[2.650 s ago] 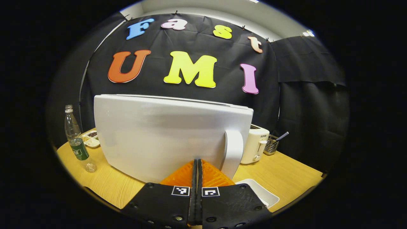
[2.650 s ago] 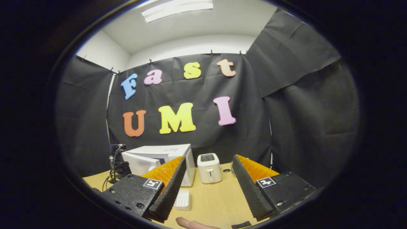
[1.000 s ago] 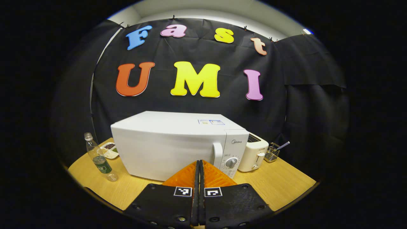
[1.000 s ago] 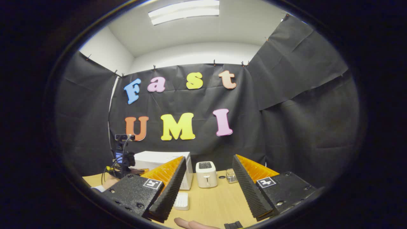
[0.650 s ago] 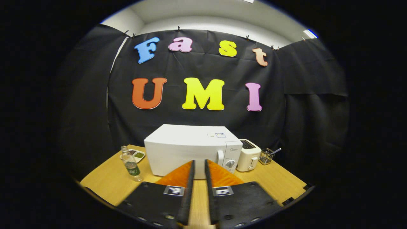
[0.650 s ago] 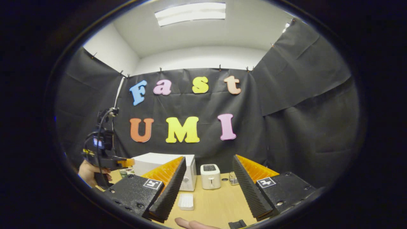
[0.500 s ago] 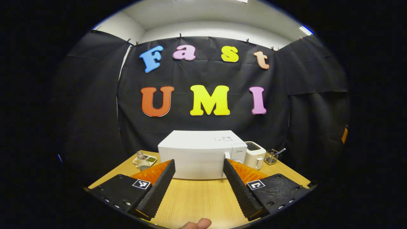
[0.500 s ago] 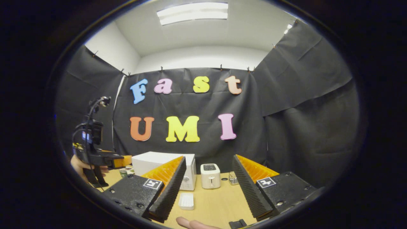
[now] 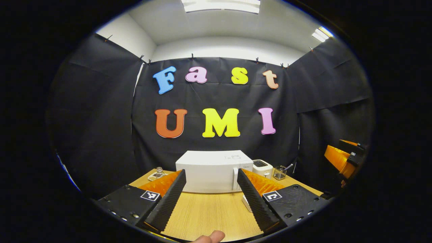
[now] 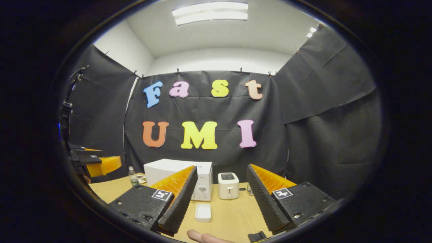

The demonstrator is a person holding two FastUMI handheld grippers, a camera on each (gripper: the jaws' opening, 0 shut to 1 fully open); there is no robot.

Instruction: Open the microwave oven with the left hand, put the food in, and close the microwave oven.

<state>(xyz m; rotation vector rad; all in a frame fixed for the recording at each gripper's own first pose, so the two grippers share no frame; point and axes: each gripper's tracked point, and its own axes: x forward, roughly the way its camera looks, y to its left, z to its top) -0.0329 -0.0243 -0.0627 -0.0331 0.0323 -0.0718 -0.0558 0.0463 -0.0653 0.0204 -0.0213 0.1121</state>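
The left gripper [image 9: 211, 199] is now sitting far back from the microwave oven [image 9: 214, 170], with its fingers spread wide apart and holding nothing. A moment ago those fingers were pressed together right up against the oven's door, which was standing ajar; now the door is lying flush with the white body. Judging from this, the closing step is done and the task is at or very near its end, with the hand simply pulling away.

In the left gripper view, the microwave oven is standing at the far edge of the wooden table [image 9: 209, 216], centred between the two spread fingers and well apart from them. A white toaster [image 9: 262, 168] is standing just to its right, and a small wire holder [image 9: 279, 172] is sitting further right. A plastic bottle [image 9: 160, 172] is standing to the left of the oven. A fingertip [image 9: 211, 237] of the person is showing at the near edge.

In the right gripper view, the right gripper [image 10: 221, 204] is also holding its fingers wide apart, empty, hovering over the near part of the table. A small white dish [image 10: 203, 212] is lying on the table between its fingers, near the front. The food itself is not visible, so it is presumably inside the shut oven
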